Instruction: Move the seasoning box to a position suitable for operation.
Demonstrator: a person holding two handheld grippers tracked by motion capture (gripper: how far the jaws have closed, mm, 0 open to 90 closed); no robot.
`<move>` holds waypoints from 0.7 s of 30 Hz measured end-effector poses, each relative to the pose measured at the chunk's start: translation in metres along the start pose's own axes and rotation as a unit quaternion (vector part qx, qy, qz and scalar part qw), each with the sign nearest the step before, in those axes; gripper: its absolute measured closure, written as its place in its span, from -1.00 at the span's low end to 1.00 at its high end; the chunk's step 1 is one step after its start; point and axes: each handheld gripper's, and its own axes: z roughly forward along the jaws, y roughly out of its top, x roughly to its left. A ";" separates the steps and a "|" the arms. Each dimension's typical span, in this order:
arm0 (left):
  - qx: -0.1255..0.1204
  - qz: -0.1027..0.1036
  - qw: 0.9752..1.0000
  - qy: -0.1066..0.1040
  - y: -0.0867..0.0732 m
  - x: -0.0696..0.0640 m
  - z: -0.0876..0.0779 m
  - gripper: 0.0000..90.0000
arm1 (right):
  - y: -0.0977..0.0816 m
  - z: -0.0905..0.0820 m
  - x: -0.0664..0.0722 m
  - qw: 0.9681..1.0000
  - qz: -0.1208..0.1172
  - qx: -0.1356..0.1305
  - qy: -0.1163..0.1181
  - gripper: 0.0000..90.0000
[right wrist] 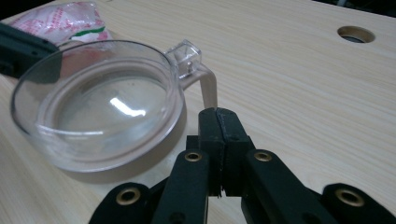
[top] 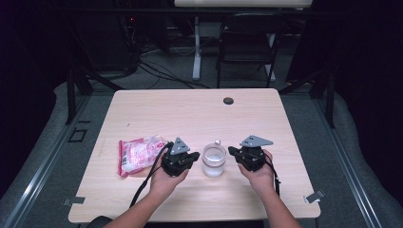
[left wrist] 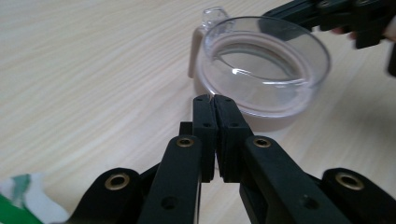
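Nearest me, both forearms come in from the table (top: 199,114) edge. My left gripper (top: 194,157) has its jaws pressed together w/ nothing between them, tips just beside the clear lidded cup (top: 214,160). My right gripper (top: 232,151) is the same: jaws closed, empty, tips near the cup's opposite side. Cup stands upright on the wood between the two grippers, its tab pointing away from me. Left of the left gripper lies a pink snack bag (top: 137,155). Further back, a round cable hole (top: 228,100) near the far edge.
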 end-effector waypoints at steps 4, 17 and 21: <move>0.009 0.006 1.000 0.005 -0.008 -0.005 0.002 0.95 | 0.004 0.008 0.001 1.000 -0.003 0.004 0.018 1.00; 0.024 0.024 0.999 -0.004 -0.006 -0.005 -0.001 0.91 | 0.004 0.007 0.004 0.999 -0.014 0.009 0.034 1.00; 0.027 0.017 0.999 -0.003 -0.006 0.001 -0.004 0.91 | 0.005 0.006 0.014 0.999 -0.030 0.015 0.029 1.00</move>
